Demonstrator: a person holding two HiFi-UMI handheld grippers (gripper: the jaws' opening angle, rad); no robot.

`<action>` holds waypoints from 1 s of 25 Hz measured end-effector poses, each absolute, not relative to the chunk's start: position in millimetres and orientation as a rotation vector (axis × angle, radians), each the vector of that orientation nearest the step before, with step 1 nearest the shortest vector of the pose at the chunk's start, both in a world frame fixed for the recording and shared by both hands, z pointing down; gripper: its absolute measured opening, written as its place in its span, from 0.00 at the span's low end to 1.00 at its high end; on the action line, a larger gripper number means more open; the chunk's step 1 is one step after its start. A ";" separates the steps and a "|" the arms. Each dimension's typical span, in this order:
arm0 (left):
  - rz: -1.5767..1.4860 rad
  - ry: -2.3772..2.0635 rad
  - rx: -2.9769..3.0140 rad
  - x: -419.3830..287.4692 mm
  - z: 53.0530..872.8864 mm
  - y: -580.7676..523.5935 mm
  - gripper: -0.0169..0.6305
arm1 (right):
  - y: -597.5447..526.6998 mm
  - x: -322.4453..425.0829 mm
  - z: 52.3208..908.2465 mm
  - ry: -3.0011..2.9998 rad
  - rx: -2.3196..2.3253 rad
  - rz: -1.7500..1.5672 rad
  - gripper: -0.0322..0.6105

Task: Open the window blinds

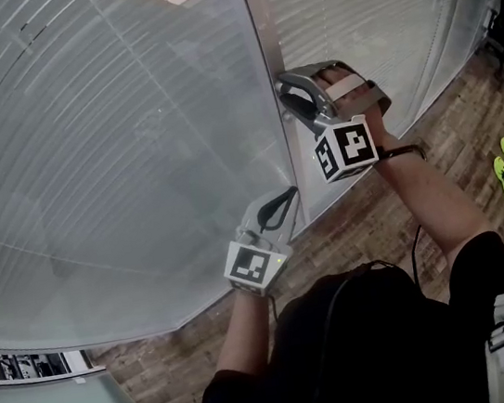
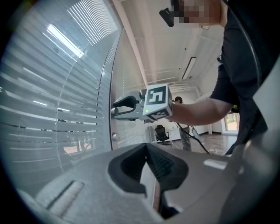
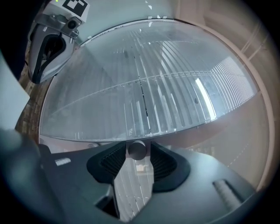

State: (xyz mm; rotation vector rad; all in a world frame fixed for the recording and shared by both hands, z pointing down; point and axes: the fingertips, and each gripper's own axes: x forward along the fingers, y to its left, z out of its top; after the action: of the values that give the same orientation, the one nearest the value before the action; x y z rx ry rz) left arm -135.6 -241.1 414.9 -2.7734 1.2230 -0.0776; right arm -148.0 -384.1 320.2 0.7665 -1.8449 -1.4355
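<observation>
Here — pads of the right gripper pinch the small round knob, whose axis points straight out of the frame post toward the jaws. Blinds lie just beyond, slats level, behind glass either side. Left gripper hangs lower by the same post — jaws together, empty. Right is the nearer; likely a wrist roll next.
</observation>
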 end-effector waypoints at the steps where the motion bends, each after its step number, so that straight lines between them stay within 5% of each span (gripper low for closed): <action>1: -0.082 1.224 -2.773 -135.7 415.3 -241.4 0.03 | -384.7 -147.6 320.5 -1.836 0.765 -1.439 0.30; 25: -0.072 1.230 -2.754 -139.8 411.9 -242.1 0.03 | -385.2 -146.3 313.1 -2.154 0.906 -1.146 0.25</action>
State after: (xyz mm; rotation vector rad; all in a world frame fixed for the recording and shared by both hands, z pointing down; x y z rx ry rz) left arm -139.8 -242.1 411.9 -2.7539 1.2298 -0.0720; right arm -146.3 -385.2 313.1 0.9058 -2.1536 -1.1463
